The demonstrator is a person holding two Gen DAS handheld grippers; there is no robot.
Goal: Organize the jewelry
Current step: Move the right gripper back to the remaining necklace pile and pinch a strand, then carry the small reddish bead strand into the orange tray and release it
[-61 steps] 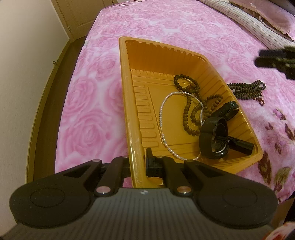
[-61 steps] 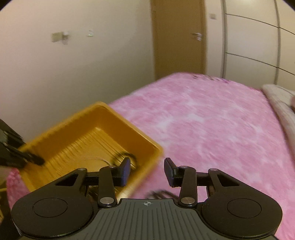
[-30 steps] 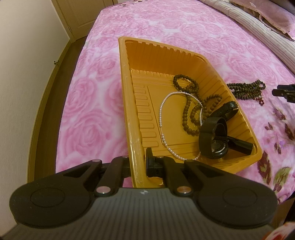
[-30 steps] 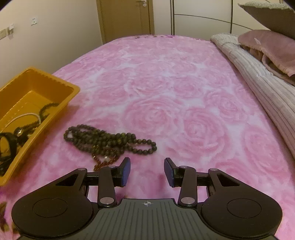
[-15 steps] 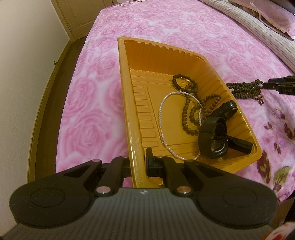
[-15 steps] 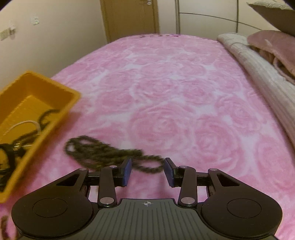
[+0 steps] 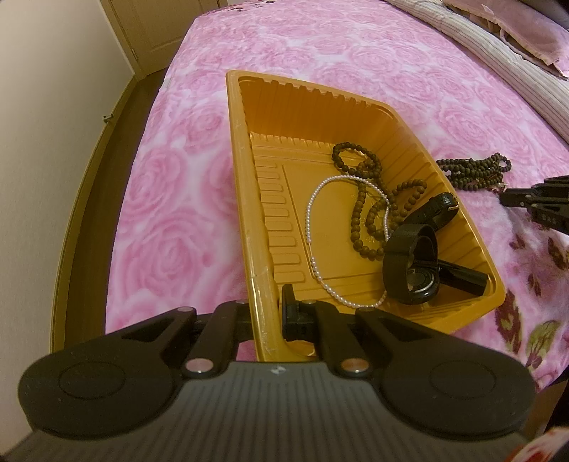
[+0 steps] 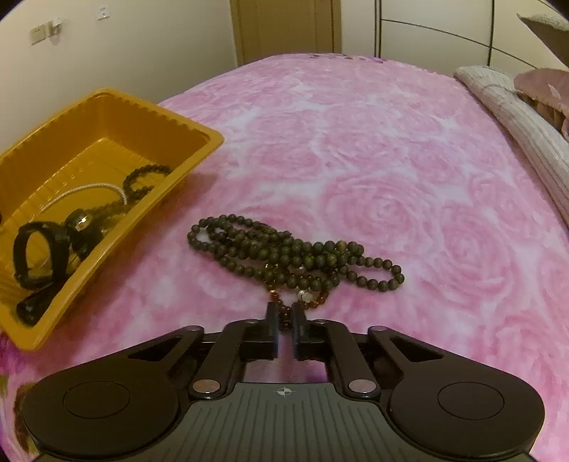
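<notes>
An orange plastic tray point(image 7: 249, 199) sits on the pink rose bedspread. My left gripper point(image 7: 266, 307) is shut on its near left rim. Inside lie a pearl necklace point(image 7: 313, 220), a brown bead necklace point(image 7: 370, 199) and black watches point(image 7: 412, 259). A dark green bead necklace point(image 8: 291, 254) lies on the bedspread right of the tray point(image 8: 199, 142); it also shows in the left wrist view point(image 7: 473, 170). My right gripper point(image 8: 283, 320) is closed on the amber-beaded end of that necklace and shows in the left wrist view point(image 7: 512, 197).
The bedspread point(image 8: 391, 160) stretches ahead and to the right. A striped blanket and pillow point(image 8: 526, 106) lie at the far right. The bed's left edge drops to a wooden floor point(image 7: 89, 170) by the wall. A door point(image 8: 284, 28) stands beyond the bed.
My right gripper swung from the tray to the dark bead necklace, moved down to it and shut on its near end. The left gripper and tray have stayed still.
</notes>
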